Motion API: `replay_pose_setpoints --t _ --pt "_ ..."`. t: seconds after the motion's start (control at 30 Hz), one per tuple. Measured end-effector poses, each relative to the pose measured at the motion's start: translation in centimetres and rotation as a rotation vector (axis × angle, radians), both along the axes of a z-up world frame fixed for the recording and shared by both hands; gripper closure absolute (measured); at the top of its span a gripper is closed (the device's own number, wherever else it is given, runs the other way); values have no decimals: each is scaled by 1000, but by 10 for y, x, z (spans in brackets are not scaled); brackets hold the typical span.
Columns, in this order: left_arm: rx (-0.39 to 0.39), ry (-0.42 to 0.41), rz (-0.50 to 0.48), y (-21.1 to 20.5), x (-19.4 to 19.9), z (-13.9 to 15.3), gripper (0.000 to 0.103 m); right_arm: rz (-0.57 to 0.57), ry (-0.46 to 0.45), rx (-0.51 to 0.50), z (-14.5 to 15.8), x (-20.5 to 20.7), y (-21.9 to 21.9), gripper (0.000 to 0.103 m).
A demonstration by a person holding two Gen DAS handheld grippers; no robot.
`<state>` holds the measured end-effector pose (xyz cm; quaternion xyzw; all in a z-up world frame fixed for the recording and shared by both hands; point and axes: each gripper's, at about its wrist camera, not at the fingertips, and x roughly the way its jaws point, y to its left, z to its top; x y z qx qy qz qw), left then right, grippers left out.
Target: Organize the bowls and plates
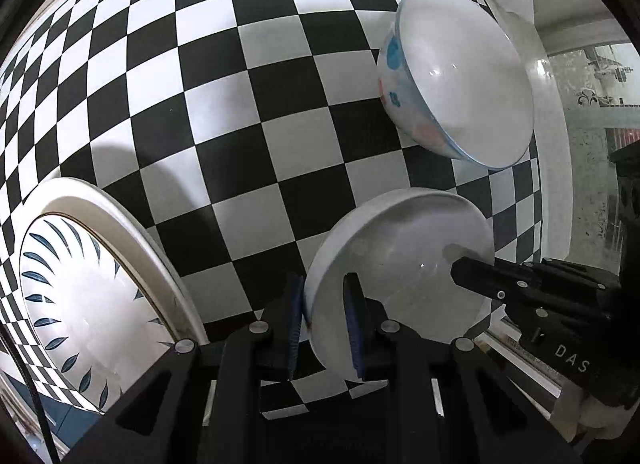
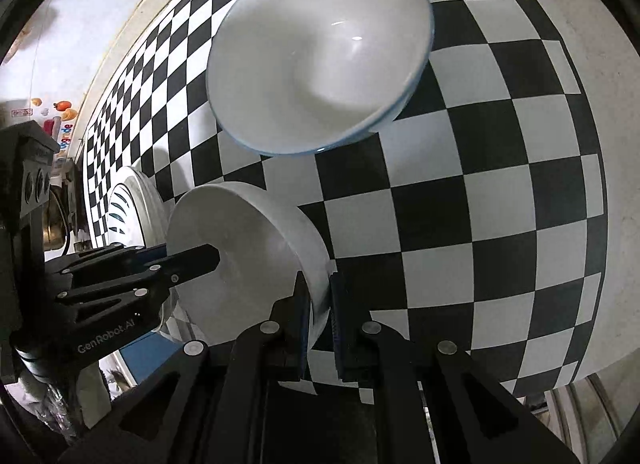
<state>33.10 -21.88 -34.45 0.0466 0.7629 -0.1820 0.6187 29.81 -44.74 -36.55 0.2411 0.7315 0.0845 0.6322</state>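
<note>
While both grippers hold one bowl, this is how things sit:
Small white bowl: it is pinched on two sides, over the checkered table, between the big bowl and the plate.
Left gripper: closed tight on the small bowl's rim, one pad inside, one outside.
Right gripper: closed tight on the rim across from it.
Big bowl: white with a thin blue edge and coloured spots outside, just past the small bowl.
Plate: white with dark blue leaf marks, off to the left side.
</note>
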Motion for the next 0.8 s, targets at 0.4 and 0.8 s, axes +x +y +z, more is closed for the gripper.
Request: replay_pose_setpoints --t 0.4,0.8 --pt "3 6 3 3 -2 -4 85 -12 2 -11 -2 -2 1 92" --pt "15 -70 54 16 -5 21 84 -32 22 20 3 -4 -10 91"
